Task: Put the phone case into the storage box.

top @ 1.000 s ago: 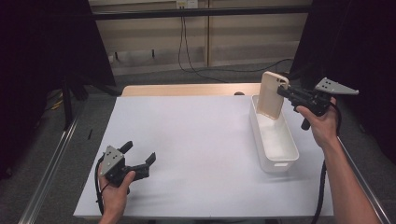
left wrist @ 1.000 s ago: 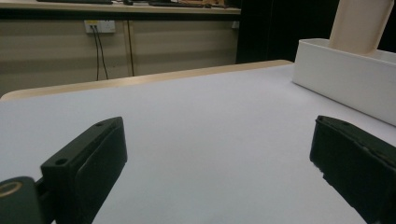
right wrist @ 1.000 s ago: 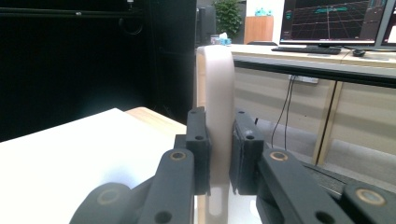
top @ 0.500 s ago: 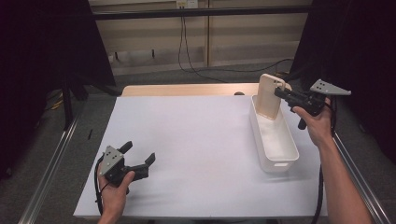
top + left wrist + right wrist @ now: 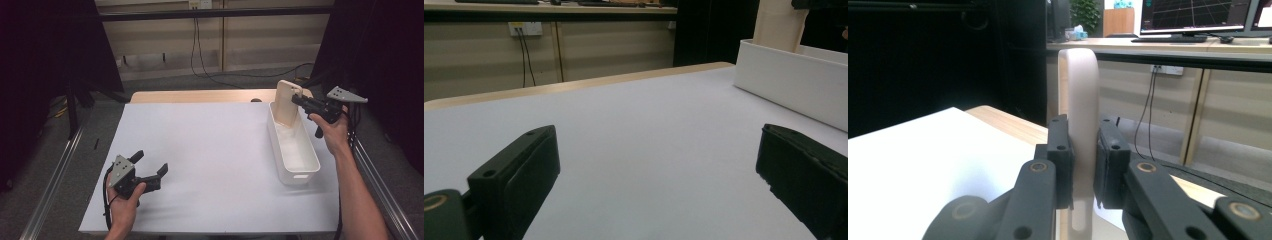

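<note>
A pale wooden board [image 5: 287, 103] with rounded corners stands upright at the far end of the white bin [image 5: 300, 167], its lower edge inside the bin. My right gripper [image 5: 296, 99] is shut on the board's right edge; in the right gripper view the two black pads [image 5: 1062, 162] press on both faces of the board [image 5: 1079, 95]. Low over the table near the front left, my left gripper [image 5: 150, 164] is open with nothing between its jaws. The left gripper view looks along the white table top [image 5: 639, 145] toward the bin [image 5: 794, 82] and the board [image 5: 779, 25].
The white sheet [image 5: 200, 150] covers most of the table, and a strip of bare wood [image 5: 200, 96] shows along its far edge. Metal rails [image 5: 55, 175] run down both sides. Cables hang on the wall behind.
My right gripper has sunk and drifted slightly left with the board, whose lower end now sits deeper in the bin. The left gripper has stayed put.
</note>
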Available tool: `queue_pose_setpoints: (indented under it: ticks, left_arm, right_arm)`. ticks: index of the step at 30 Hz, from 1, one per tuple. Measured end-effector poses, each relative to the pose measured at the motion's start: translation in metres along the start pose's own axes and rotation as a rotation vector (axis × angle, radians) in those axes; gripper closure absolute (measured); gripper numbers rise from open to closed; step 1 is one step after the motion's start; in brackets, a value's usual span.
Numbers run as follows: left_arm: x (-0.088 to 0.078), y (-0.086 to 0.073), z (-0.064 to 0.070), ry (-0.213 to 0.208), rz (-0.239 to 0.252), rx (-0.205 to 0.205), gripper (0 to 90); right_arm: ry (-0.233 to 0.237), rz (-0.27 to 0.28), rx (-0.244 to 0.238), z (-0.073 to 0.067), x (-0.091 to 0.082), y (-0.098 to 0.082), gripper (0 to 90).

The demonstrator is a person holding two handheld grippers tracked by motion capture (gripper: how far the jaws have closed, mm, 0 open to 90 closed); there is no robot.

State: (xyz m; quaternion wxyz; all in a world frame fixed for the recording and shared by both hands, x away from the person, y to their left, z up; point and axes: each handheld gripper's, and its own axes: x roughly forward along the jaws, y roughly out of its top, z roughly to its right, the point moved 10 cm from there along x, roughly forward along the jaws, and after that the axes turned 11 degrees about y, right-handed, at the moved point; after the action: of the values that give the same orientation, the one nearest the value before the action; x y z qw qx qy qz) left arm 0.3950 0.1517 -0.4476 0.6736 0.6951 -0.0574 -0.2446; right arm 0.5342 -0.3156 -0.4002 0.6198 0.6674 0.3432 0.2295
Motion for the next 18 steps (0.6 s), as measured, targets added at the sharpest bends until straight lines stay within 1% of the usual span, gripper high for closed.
queue_pose_setpoints:
  ticks: [4,11,18]
  left_arm:
    - [0.000,0.000,0.001,-0.002,-0.002,0.000,3.9]
    - [0.002,-0.001,0.002,-0.005,-0.005,0.005,3.9]
    - [0.003,-0.002,0.001,-0.001,-0.009,0.005,3.9]
  right_arm:
    - [-0.002,-0.009,0.007,0.002,0.003,-0.005,80.4]
    - [-0.007,-0.021,0.006,0.006,0.009,-0.011,80.4]
    - [-0.015,-0.028,0.000,0.011,0.011,-0.017,80.4]
